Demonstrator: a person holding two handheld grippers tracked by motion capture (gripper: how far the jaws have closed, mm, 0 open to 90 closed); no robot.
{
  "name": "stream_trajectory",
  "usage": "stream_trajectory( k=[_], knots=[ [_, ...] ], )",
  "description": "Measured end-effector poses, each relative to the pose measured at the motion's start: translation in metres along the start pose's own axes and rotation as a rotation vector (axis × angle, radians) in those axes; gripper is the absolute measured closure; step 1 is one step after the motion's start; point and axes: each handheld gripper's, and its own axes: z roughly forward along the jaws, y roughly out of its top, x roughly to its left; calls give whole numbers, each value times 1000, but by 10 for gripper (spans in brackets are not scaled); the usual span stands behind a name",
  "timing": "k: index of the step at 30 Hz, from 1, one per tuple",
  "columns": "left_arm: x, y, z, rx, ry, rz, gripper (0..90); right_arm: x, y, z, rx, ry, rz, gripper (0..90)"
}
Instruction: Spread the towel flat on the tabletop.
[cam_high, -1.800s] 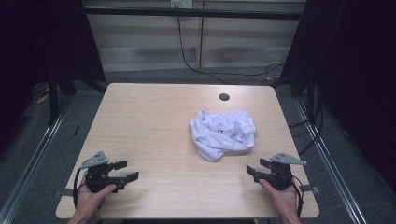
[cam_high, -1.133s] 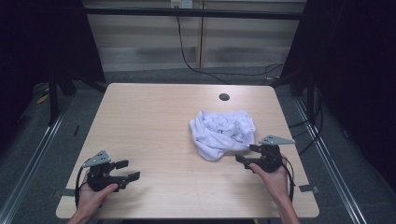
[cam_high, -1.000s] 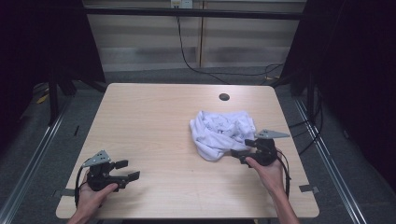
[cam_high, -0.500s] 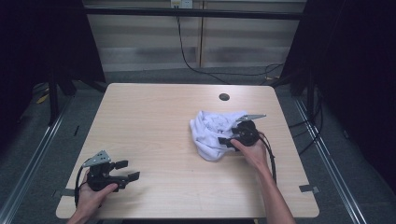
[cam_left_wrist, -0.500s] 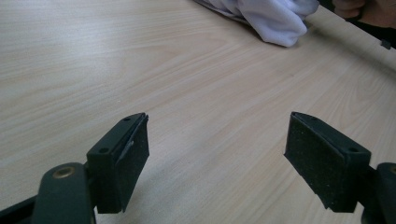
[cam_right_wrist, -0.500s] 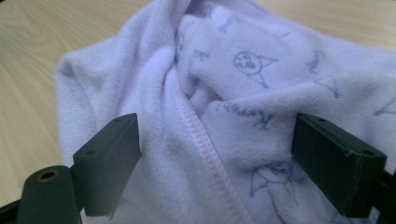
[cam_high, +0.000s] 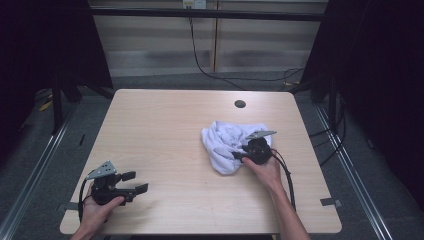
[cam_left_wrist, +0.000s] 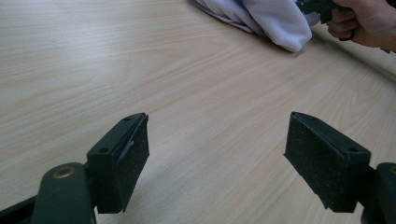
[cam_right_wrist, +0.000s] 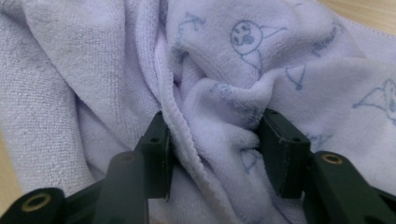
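A crumpled pale lilac towel (cam_high: 223, 141) with small blue cartoon prints lies right of the table's middle. My right gripper (cam_high: 239, 156) is pushed into its near right side. In the right gripper view the jaws have just been closing, and my right gripper (cam_right_wrist: 215, 149) now pinches a bunched fold of the towel (cam_right_wrist: 93, 70) between its pads. My left gripper (cam_high: 136, 182) rests low near the front left corner, held by a hand. Its jaws stand wide apart over bare wood in the left gripper view, left gripper (cam_left_wrist: 217, 158), with the towel (cam_left_wrist: 271, 16) far off.
The light wooden table (cam_high: 165, 125) has a round dark hole (cam_high: 240, 104) near its far edge. Cables trail from both grippers toward the front edge. Dark floor, metal rails and a black frame surround the table.
The right hand has moved left and forward from the front right corner onto the towel, and its jaws have closed on a fold. The left hand has stayed put.
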Motion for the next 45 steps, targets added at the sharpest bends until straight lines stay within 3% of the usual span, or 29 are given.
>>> stream_trajectory(
  k=[5, 7, 8, 9, 20, 23, 25, 26, 29, 30, 33, 34, 35, 36, 38, 39, 40, 43, 45],
  knots=[
    [-2, 0, 2, 7, -2, 6, 215, 13, -6, -1, -20, 53, -11, 578],
    [-3, 1, 1, 1, -7, 3, 216, 30, -9, -1, -19, 85, -52, 579],
    [-3, 1, 1, 1, -7, 3, 216, 30, -9, -1, -19, 85, -52, 579],
    [-3, 1, 1, 1, -6, 3, 216, 41, -11, 0, -21, 114, -70, 577],
    [-8, 4, 1, -3, -17, -2, 223, 87, -19, 1, -15, 222, -142, 560],
    [-12, 7, 1, -16, -22, 1, 237, 108, -25, -6, 4, 278, -173, 529],
    [-15, 12, 0, -33, -19, 0, 245, 113, -26, -8, 13, 293, -173, 509],
    [-17, 15, 0, -43, -17, -3, 279, 123, -28, -12, 12, 290, -192, 429],
    [-21, 27, 5, -50, -30, 26, 311, 123, -27, -19, 3, 313, -160, 367],
    [-24, 37, 9, -58, -36, 41, 332, 120, -24, -30, -26, 323, -143, 347],
    [-25, 49, 16, -62, -47, 53, 359, 108, -18, -49, -90, 303, -121, 335],
    [-25, 60, 26, -55, -66, 67, 375, 103, -16, -55, -104, 281, -113, 343],
    [-25, 60, 26, -55, -66, 67, 378, 103, -16, -55, -104, 281, -113, 343],
    [-25, 70, 39, -47, -82, 69, 395, 88, -13, -61, -132, 250, -84, 363],
    [-26, 78, 54, -26, -98, 74, 419, 74, -12, -60, -137, 212, -60, 366],
    [-26, 78, 54, -26, -98, 74, 427, 74, -12, -60, -137, 212, -60, 366],
    [-29, 83, 70, 10, -132, 72, 428, 66, -11, -52, -117, 195, -62, 386],
    [-35, 83, 85, 30, -126, 105, 425, 64, -12, -43, -105, 195, -67, 387],
    [-41, 78, 103, 52, -183, 100, 367, 68, -14, -32, -75, 200, -85, 376]
  ],
)
